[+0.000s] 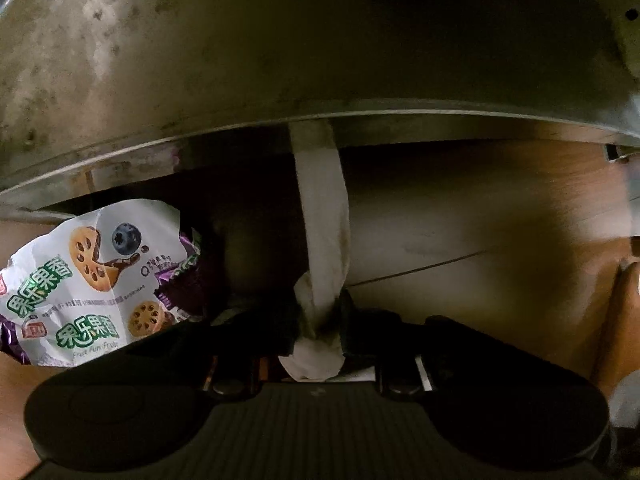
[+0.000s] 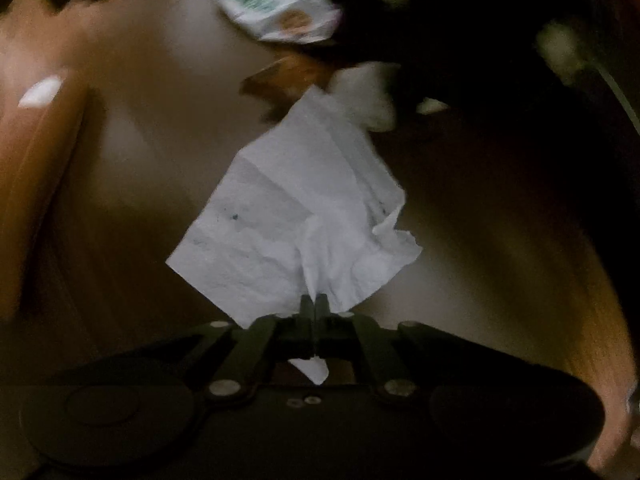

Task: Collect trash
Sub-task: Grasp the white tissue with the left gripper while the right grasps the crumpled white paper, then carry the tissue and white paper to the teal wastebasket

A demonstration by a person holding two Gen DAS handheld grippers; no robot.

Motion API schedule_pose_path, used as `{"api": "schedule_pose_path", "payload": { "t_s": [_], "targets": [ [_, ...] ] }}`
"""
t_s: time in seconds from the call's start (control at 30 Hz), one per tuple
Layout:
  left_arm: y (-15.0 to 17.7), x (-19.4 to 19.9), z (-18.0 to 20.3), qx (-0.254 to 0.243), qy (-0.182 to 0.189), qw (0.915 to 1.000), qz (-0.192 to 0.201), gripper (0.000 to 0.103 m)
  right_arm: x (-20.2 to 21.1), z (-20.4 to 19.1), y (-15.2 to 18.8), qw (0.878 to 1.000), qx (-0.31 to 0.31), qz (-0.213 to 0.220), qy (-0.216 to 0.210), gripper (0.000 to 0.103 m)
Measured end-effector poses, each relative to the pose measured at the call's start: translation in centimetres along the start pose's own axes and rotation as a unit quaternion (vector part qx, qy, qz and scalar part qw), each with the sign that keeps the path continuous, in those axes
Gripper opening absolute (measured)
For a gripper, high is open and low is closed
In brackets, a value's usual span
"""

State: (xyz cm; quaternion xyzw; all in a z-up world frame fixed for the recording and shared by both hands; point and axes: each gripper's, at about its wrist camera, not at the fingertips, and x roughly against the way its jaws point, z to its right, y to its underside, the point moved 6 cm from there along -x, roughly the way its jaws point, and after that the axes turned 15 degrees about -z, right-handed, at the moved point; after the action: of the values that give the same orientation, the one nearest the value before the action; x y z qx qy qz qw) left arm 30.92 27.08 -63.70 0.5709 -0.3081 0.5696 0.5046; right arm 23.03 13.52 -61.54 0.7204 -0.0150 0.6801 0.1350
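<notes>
In the left wrist view my left gripper (image 1: 320,320) is shut on a twisted, stained white tissue (image 1: 324,216) that stretches up to the rim of a large grey metal bowl (image 1: 280,48). A crumpled white and purple snack wrapper (image 1: 96,280) lies on the wooden table at the left. In the right wrist view my right gripper (image 2: 314,308) is shut on a flat crumpled white tissue (image 2: 296,216) and holds it above the wooden table. The snack wrapper (image 2: 276,8) shows blurred at the top, with a smaller white tissue wad (image 2: 368,96) near it.
The wooden table (image 1: 480,220) fills the right of the left wrist view. A brown scrap (image 2: 288,76) lies on the table beyond the held tissue. The upper right of the right wrist view is dark, with pale blurred shapes (image 2: 560,48).
</notes>
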Motion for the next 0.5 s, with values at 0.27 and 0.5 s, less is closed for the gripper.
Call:
{"api": "schedule_pose_path", "payload": {
  "t_s": [0.27, 0.5],
  "targets": [
    [2.9, 4.5, 0.3, 0.022, 0.023, 0.9995, 0.003, 0.019, 4.7, 4.8, 3.7, 0.988, -0.148, -0.007, -0.031, 0.000],
    [6.2, 9.3, 3.3, 0.037, 0.035, 0.9987, -0.009, 0.019, 11.5, 8.4, 7.9, 0.959, -0.278, 0.015, -0.057, 0.000]
  ]
}}
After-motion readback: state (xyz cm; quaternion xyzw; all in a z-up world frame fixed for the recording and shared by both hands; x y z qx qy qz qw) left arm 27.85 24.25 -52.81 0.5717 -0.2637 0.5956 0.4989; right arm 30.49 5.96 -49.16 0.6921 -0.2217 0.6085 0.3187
